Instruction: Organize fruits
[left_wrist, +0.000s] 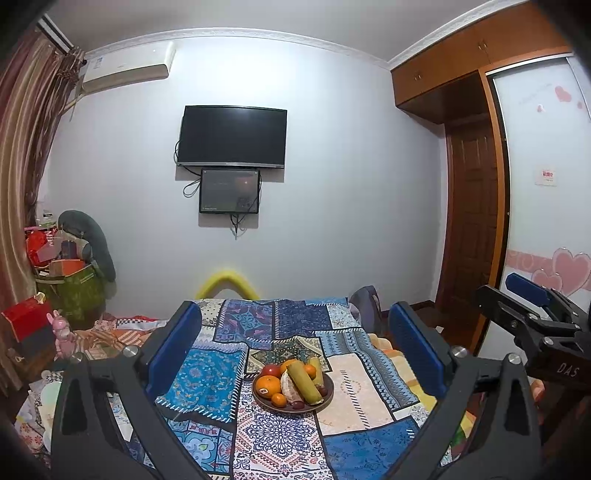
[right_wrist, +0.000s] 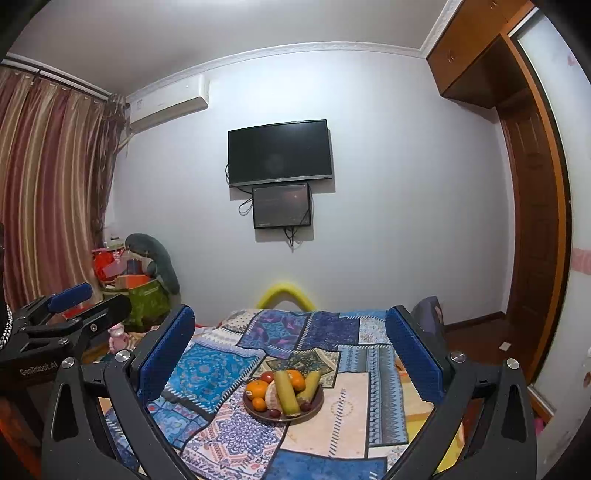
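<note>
Both tongs, left and right, were spread wide and empty, while ahead between them all fruit already sat piled on a plate.

Both cameras sit just behind their own blue-padded fingers, held level above the near end of the patchwork bedspread, facing the far wall with its television. The left gripper sees the right gripper at its right edge. Both share the fruit plate, well ahead between the fingers.
</note>
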